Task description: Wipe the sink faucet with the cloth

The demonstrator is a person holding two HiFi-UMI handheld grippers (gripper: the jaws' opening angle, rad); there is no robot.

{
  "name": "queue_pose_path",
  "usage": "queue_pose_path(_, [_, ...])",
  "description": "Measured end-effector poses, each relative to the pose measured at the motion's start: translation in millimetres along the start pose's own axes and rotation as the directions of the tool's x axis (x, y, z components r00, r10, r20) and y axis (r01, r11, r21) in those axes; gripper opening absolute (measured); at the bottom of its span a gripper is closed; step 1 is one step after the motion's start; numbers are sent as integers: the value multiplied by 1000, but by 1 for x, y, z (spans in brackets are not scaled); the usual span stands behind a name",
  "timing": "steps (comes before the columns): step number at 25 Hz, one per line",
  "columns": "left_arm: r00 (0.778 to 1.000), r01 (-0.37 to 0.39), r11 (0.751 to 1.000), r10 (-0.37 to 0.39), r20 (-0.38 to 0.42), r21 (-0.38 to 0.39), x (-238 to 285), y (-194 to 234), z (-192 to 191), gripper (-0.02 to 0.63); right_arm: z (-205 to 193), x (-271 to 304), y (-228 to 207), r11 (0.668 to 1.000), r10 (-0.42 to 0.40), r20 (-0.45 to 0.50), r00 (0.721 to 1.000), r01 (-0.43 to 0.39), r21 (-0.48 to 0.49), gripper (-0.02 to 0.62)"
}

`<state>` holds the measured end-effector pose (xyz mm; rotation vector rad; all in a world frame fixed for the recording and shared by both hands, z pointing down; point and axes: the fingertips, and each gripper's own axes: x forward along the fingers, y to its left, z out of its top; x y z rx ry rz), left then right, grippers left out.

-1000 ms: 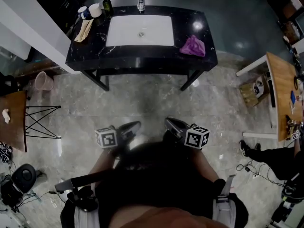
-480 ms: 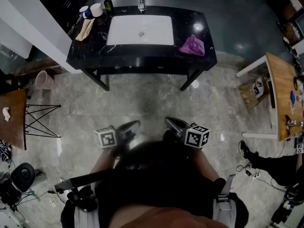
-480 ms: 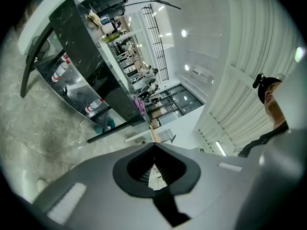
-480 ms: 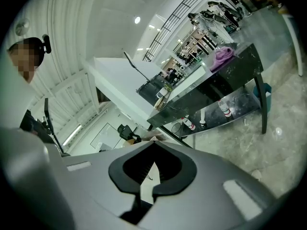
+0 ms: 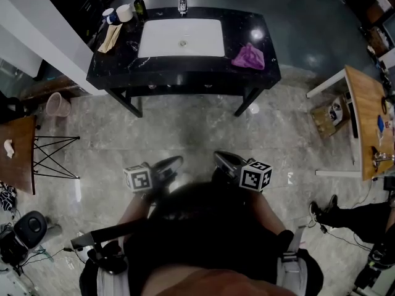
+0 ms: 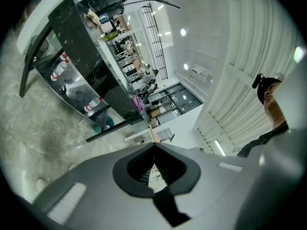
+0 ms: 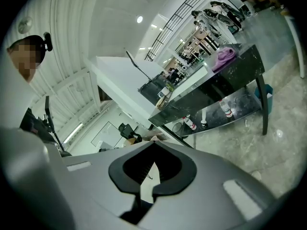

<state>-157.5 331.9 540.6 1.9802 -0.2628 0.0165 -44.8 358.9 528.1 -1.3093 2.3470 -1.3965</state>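
Observation:
A black vanity counter with a white sink stands at the far side of the floor. The chrome faucet rises behind the basin. A purple cloth lies crumpled on the counter's right end, and shows too in the right gripper view. My left gripper and right gripper are held close to my body, well short of the counter. Both are shut with nothing between the jaws, as their tips show.
A dark bottle, cups and a tan rag sit on the counter's left end. Bottles stand on its lower shelf. A pink bin and wire stand are at left, a wooden table and a seated person's legs at right.
Both grippers have stayed where they were. The person at the right has drawn their feet back and lower in the head view.

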Motion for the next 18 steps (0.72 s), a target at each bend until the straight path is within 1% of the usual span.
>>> queue_pose_path(7, [1000,3,1000,-3,4,-3,-2,-3,-2,2,-3,-4,3,1000,-1,5,1000,1,5,11])
queue_pose_path(11, [1000,-14,1000,14,-1,2,-5,4,-6,2,-3,-5,3,1000,4,11,1000,-4,6,11])
queue_pose_path(18, [1000,-8,1000,8,0,-10,-2,7,2,0,3,1,-5,1000,4,22,1000,-5,26,11])
